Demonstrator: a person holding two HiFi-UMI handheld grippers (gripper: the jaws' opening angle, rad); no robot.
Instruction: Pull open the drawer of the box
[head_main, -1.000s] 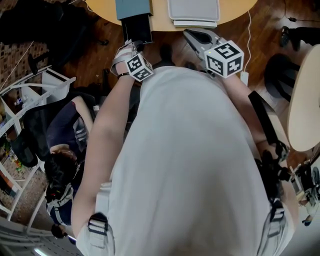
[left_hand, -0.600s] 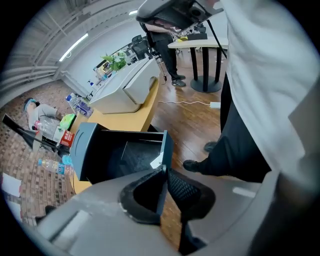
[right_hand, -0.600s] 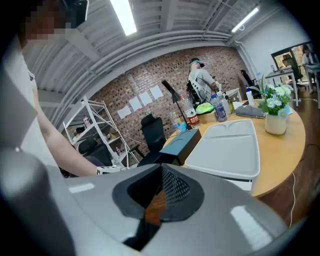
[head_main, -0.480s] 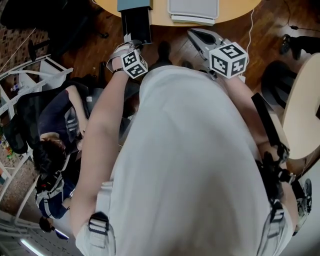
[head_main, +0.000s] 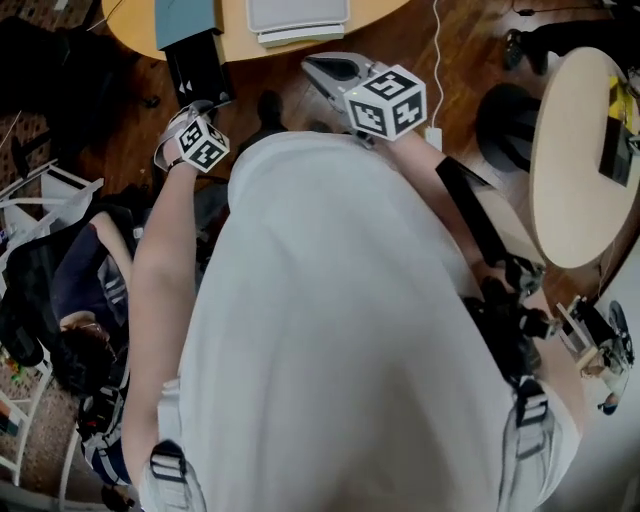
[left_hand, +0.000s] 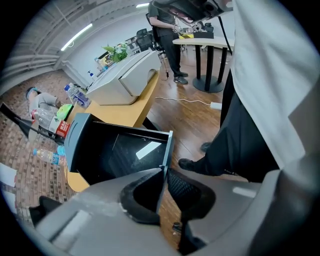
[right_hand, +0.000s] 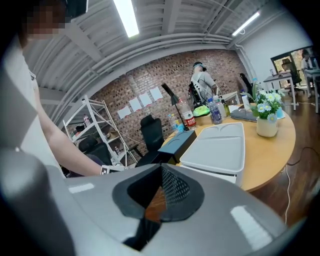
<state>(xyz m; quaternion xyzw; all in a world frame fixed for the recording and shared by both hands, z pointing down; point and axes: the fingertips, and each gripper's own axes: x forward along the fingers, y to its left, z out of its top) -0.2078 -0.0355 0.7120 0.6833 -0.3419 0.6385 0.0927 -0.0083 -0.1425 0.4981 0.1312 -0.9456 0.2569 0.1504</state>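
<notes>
Your left gripper (left_hand: 163, 172) has the thin front edge of the drawer (left_hand: 120, 152) pinched between its pads, though the jaws are just easing open. The drawer, black inside, is pulled well out of the blue-grey box (left_hand: 74, 135) and hangs past the edge of the wooden table (left_hand: 135, 112). Your right gripper (right_hand: 160, 171) is over to the right, jaws pressed together on nothing.

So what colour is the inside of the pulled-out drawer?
The pulled-out drawer is black inside; left gripper view shows it best.
</notes>
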